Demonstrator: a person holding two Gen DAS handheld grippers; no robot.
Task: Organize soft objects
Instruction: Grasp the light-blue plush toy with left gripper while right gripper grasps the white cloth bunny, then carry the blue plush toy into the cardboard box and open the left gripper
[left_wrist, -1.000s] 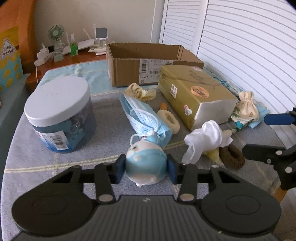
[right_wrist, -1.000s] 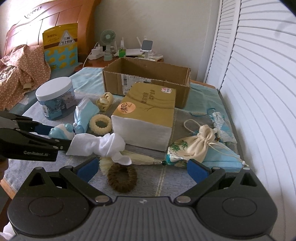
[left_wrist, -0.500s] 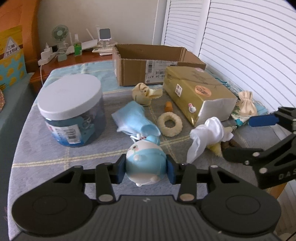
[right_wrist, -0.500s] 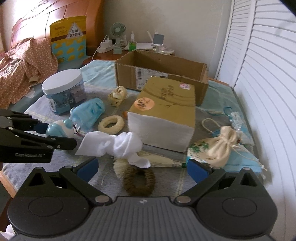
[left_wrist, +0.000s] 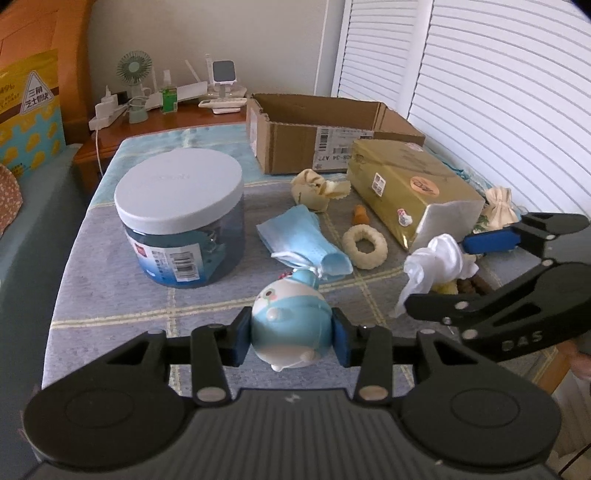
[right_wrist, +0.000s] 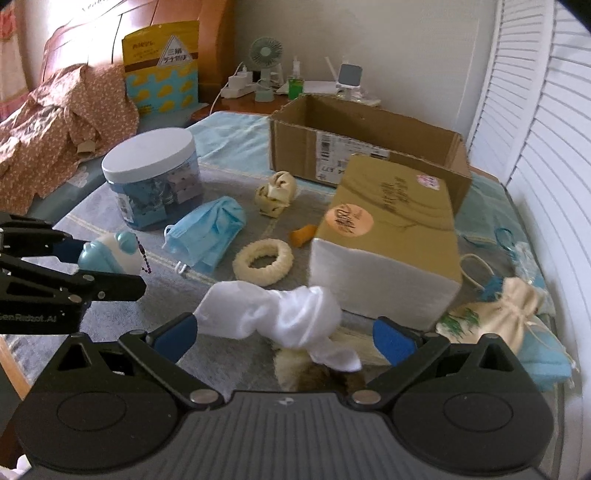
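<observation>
My left gripper (left_wrist: 290, 341) is shut on a blue and white plush toy (left_wrist: 291, 325), held above the table's front edge; it also shows in the right wrist view (right_wrist: 110, 254). My right gripper (right_wrist: 286, 334) is open, its pads either side of a knotted white cloth (right_wrist: 273, 314) that lies over a brown hair tie (right_wrist: 314, 376); the cloth shows in the left wrist view (left_wrist: 436, 262). A blue face mask (right_wrist: 207, 232), a cream scrunchie (right_wrist: 264, 260), a beige cloth ball (right_wrist: 277, 192) and a drawstring pouch (right_wrist: 502, 314) lie on the table.
An open cardboard box (right_wrist: 369, 140) stands at the back. A gold tissue pack (right_wrist: 388, 236) lies in front of it. A white-lidded jar (right_wrist: 153, 173) stands at the left. A small orange piece (right_wrist: 303, 233) lies by the pack. White shutters run along the right.
The left gripper has lifted and drawn back with the plush toy, away from the mask. The right gripper has moved forward so its pads flank the white cloth.
</observation>
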